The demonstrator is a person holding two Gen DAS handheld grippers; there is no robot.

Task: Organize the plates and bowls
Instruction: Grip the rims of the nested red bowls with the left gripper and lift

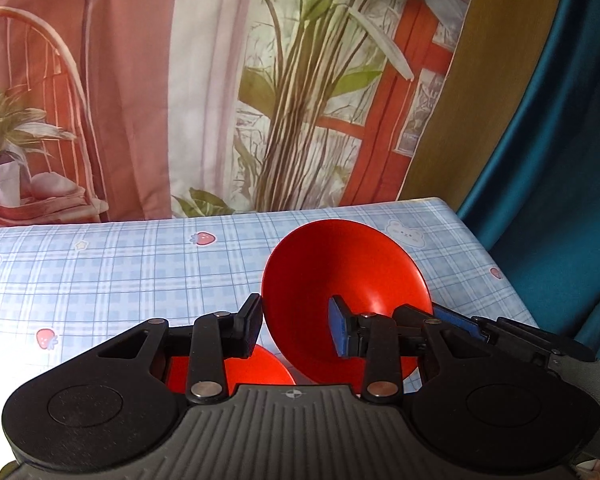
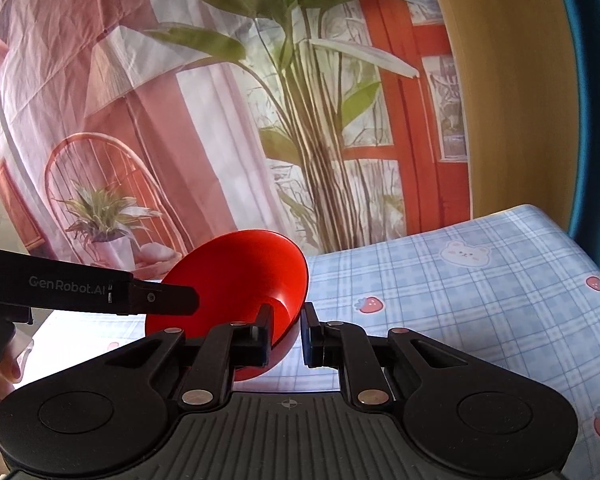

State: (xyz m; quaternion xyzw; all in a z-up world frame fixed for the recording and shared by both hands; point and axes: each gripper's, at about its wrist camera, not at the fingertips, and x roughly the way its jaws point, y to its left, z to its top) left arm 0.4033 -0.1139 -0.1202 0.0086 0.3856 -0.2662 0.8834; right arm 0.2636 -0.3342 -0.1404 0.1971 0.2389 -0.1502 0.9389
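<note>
- In the left wrist view, lower left, a second red dish (image 1: 260, 368) shows only as a sliver behind the left tool (image 1: 296, 330); whether it rests on the tabletop (image 1: 100, 280) I cannot tell.
- At centre of that view the left tool stands partly open across the rim of the red bowl (image 1: 346, 280): one finger outside the wall, the blue-padded one inside. The bowl is tipped steeply, its mouth toward the camera, clear of the checked cloth.
- At lower right of that view the right tool's fingers reach in at the bowl's far edge.
- In the right wrist view the left tool enters from the left edge and touches the bowl's near rim.
- At lower centre there, the right tool (image 2: 286, 336) is nearly shut, pinching the bowl (image 2: 236, 280) wall between its fingers.
- Risk: thin rim grips on a smooth, tilted bowl could slip, I judge, so it may swing or drop onto the dish below.
- Risk: if the two tools pull apart or twist unevenly, one grip may peel off the rim.
</note>
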